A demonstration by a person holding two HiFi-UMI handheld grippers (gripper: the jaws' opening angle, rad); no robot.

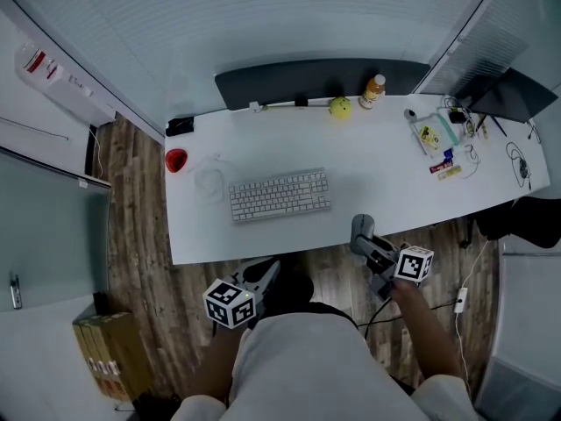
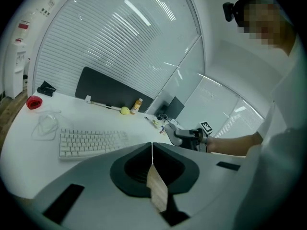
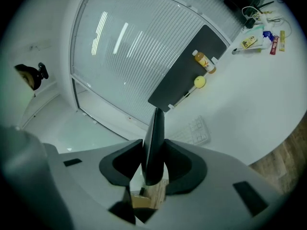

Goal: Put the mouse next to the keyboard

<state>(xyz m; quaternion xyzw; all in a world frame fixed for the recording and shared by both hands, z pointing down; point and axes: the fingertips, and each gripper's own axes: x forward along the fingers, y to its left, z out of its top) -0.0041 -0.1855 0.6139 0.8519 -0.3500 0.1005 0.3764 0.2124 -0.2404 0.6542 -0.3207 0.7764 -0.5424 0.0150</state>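
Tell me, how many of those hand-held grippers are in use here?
2. The left hand-held gripper is short of the desk's near edge, jaws shut and empty. The right hand-held gripper is at that edge, right of the keyboard, gripping the grey mouse.

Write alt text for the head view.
Seen from above, the right gripper grips a grey mouse at the near edge of a white desk, right of a white keyboard. The left gripper hangs shut and empty short of the desk, over wood floor.
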